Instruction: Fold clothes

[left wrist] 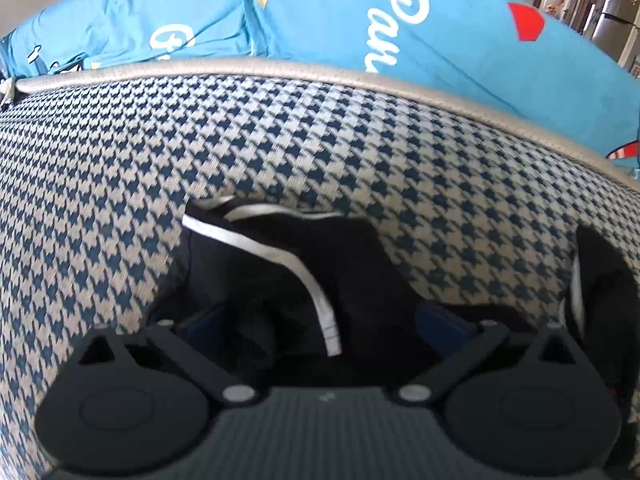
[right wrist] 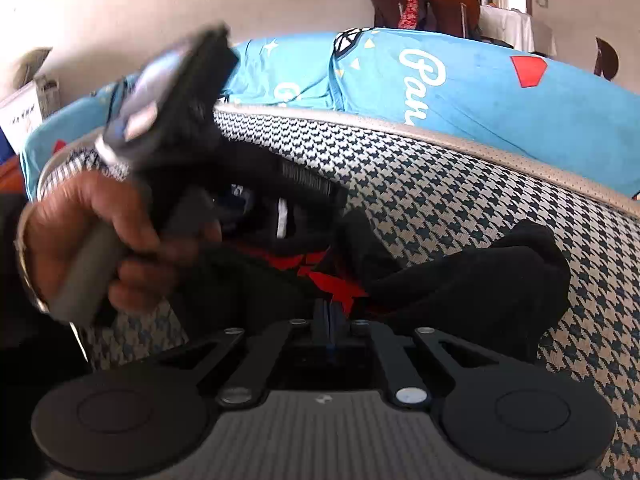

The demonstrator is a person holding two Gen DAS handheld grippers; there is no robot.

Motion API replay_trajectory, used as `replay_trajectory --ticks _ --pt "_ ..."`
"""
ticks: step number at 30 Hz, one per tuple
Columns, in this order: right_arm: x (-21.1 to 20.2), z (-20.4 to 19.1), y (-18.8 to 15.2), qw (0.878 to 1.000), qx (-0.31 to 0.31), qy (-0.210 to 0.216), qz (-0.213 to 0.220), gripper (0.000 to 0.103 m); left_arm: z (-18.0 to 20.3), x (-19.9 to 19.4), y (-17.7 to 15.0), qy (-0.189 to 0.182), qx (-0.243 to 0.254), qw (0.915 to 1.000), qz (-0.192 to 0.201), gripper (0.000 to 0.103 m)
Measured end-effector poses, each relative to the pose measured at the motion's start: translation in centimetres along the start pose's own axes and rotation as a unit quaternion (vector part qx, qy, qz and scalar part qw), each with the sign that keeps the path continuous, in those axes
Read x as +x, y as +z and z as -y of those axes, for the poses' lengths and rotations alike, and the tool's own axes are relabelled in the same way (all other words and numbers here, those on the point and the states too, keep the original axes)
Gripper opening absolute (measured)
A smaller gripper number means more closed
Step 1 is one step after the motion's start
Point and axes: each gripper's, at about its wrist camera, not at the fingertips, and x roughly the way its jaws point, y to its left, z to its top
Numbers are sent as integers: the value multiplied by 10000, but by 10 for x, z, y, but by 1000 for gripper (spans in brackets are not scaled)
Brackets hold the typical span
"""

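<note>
Fist (right wrist: 100, 240) wraps left tool (right wrist: 280, 216) handle, jaws wide over black garment (left wrist: 280, 264); right tool (right wrist: 330, 312) pinched closed.

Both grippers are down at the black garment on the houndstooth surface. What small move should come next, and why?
Probably lift and draw the right gripper across a little to start a fold. Its jaws look pinched shut at the edge of the black garment, which lies bunched on the houndstooth surface. The left gripper stands wide open around the cloth, gripping nothing, so it should close first.

Right gripper (right wrist: 329, 314) closed; left gripper (left wrist: 320, 320) spread wide.
</note>
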Motion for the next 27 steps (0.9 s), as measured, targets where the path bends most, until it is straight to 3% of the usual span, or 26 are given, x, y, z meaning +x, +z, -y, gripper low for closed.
replay_trajectory --ticks 8,10,12,14,21,22,23,27 --pt "-6 13 20 9988 141 -136 458 9 -6 0 -7 -21 8 10000 -44 103" --pt "1 16 25 9988 143 -180 443 14 -7 0 -8 1 28 10000 -43 103" --pt "10 19 29 9989 153 -229 386 32 -8 0 -10 23 55 10000 -41 103" --pt "18 20 30 9989 171 -291 332 34 -7 0 -14 50 125 9999 -30 103" --pt "47 29 33 9987 429 -284 -36 33 -5 -3 -22 33 282 9996 -25 103" --pt "49 31 33 9985 494 -245 -74 30 -7 -3 -22 11 264 9996 -26 103" --pt "52 33 32 9982 556 -202 -109 19 -8 -3 -21 -12 245 9997 -23 103" --pt "54 39 35 9972 725 -202 -29 10 -14 -5 -20 -94 151 9998 53 103"
